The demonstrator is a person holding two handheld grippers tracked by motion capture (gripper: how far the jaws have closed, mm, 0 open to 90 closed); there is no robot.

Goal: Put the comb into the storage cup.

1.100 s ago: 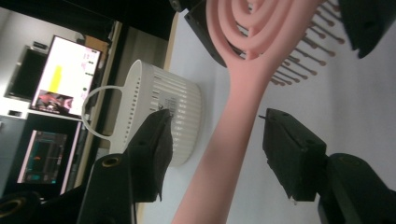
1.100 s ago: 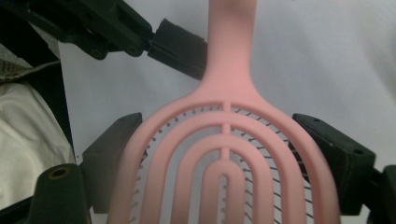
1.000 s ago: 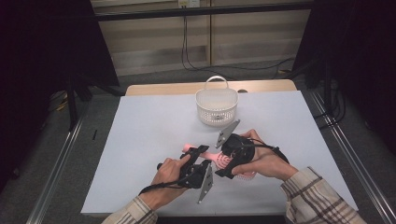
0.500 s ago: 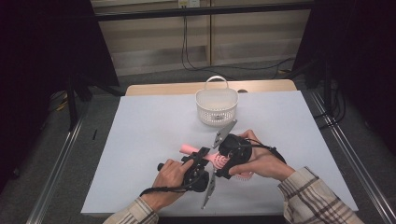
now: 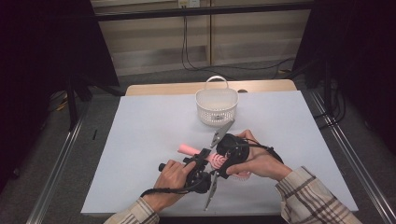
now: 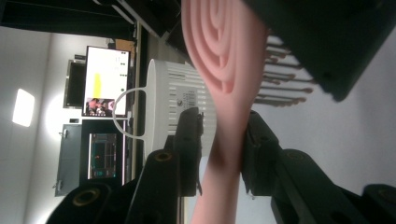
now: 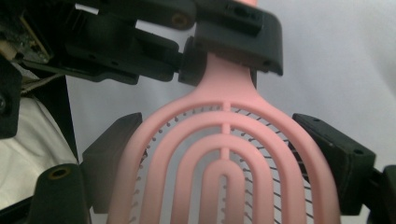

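A pink hairbrush (image 5: 187, 150) with a vented paddle head is held low over the white sheet, near the front of the table. My right gripper (image 7: 219, 126) is shut across the width of the brush head (image 7: 224, 154), with a pad on each edge. My left gripper (image 6: 222, 116) has just been closing on the handle (image 6: 224, 154) at the neck, and its pads now press on it. In the high view the left gripper (image 5: 203, 161) and the right gripper (image 5: 225, 158) meet nose to nose, with the handle end sticking out up-left.
A white slotted basket (image 5: 217, 105) with a bail handle stands on the white sheet (image 5: 140, 135) behind the hands, and it also appears as the basket (image 6: 173, 98) past the brush. Metal rails run along both sides of the table.
The left gripper's jaws have drawn in around the brush handle and the left hand has edged toward the right hand. The right hand and the brush head have stayed put.
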